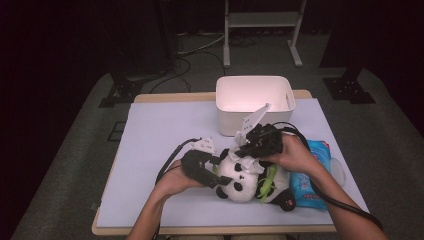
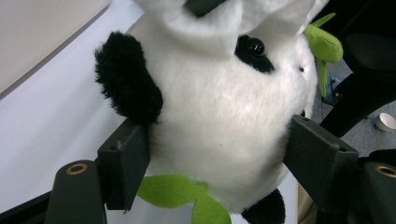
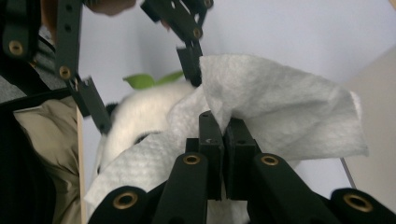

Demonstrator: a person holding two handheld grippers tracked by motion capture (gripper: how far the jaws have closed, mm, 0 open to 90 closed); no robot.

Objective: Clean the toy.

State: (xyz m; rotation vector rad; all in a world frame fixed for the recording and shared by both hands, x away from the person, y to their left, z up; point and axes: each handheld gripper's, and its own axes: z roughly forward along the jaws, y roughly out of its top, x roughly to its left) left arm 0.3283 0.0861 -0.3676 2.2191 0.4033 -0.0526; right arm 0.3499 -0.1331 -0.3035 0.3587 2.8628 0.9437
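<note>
Fingers of the left gripper (image 2: 219, 154) clamp the head of a panda plush (image 2: 224, 112) lying at 6 o'clock on the surface (image 1: 165, 130) — fingers of the right gripper (image 3: 223, 140), pressed together, pinch a white paper towel (image 3: 280, 116) against it.

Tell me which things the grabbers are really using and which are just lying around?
In use:
- plush panda, squeezed by the left gripper
- white wipe, pinched by the right gripper over the panda's head

Lying about:
- white bin, behind the panda
- blue wipes pack, beside the panda
</note>
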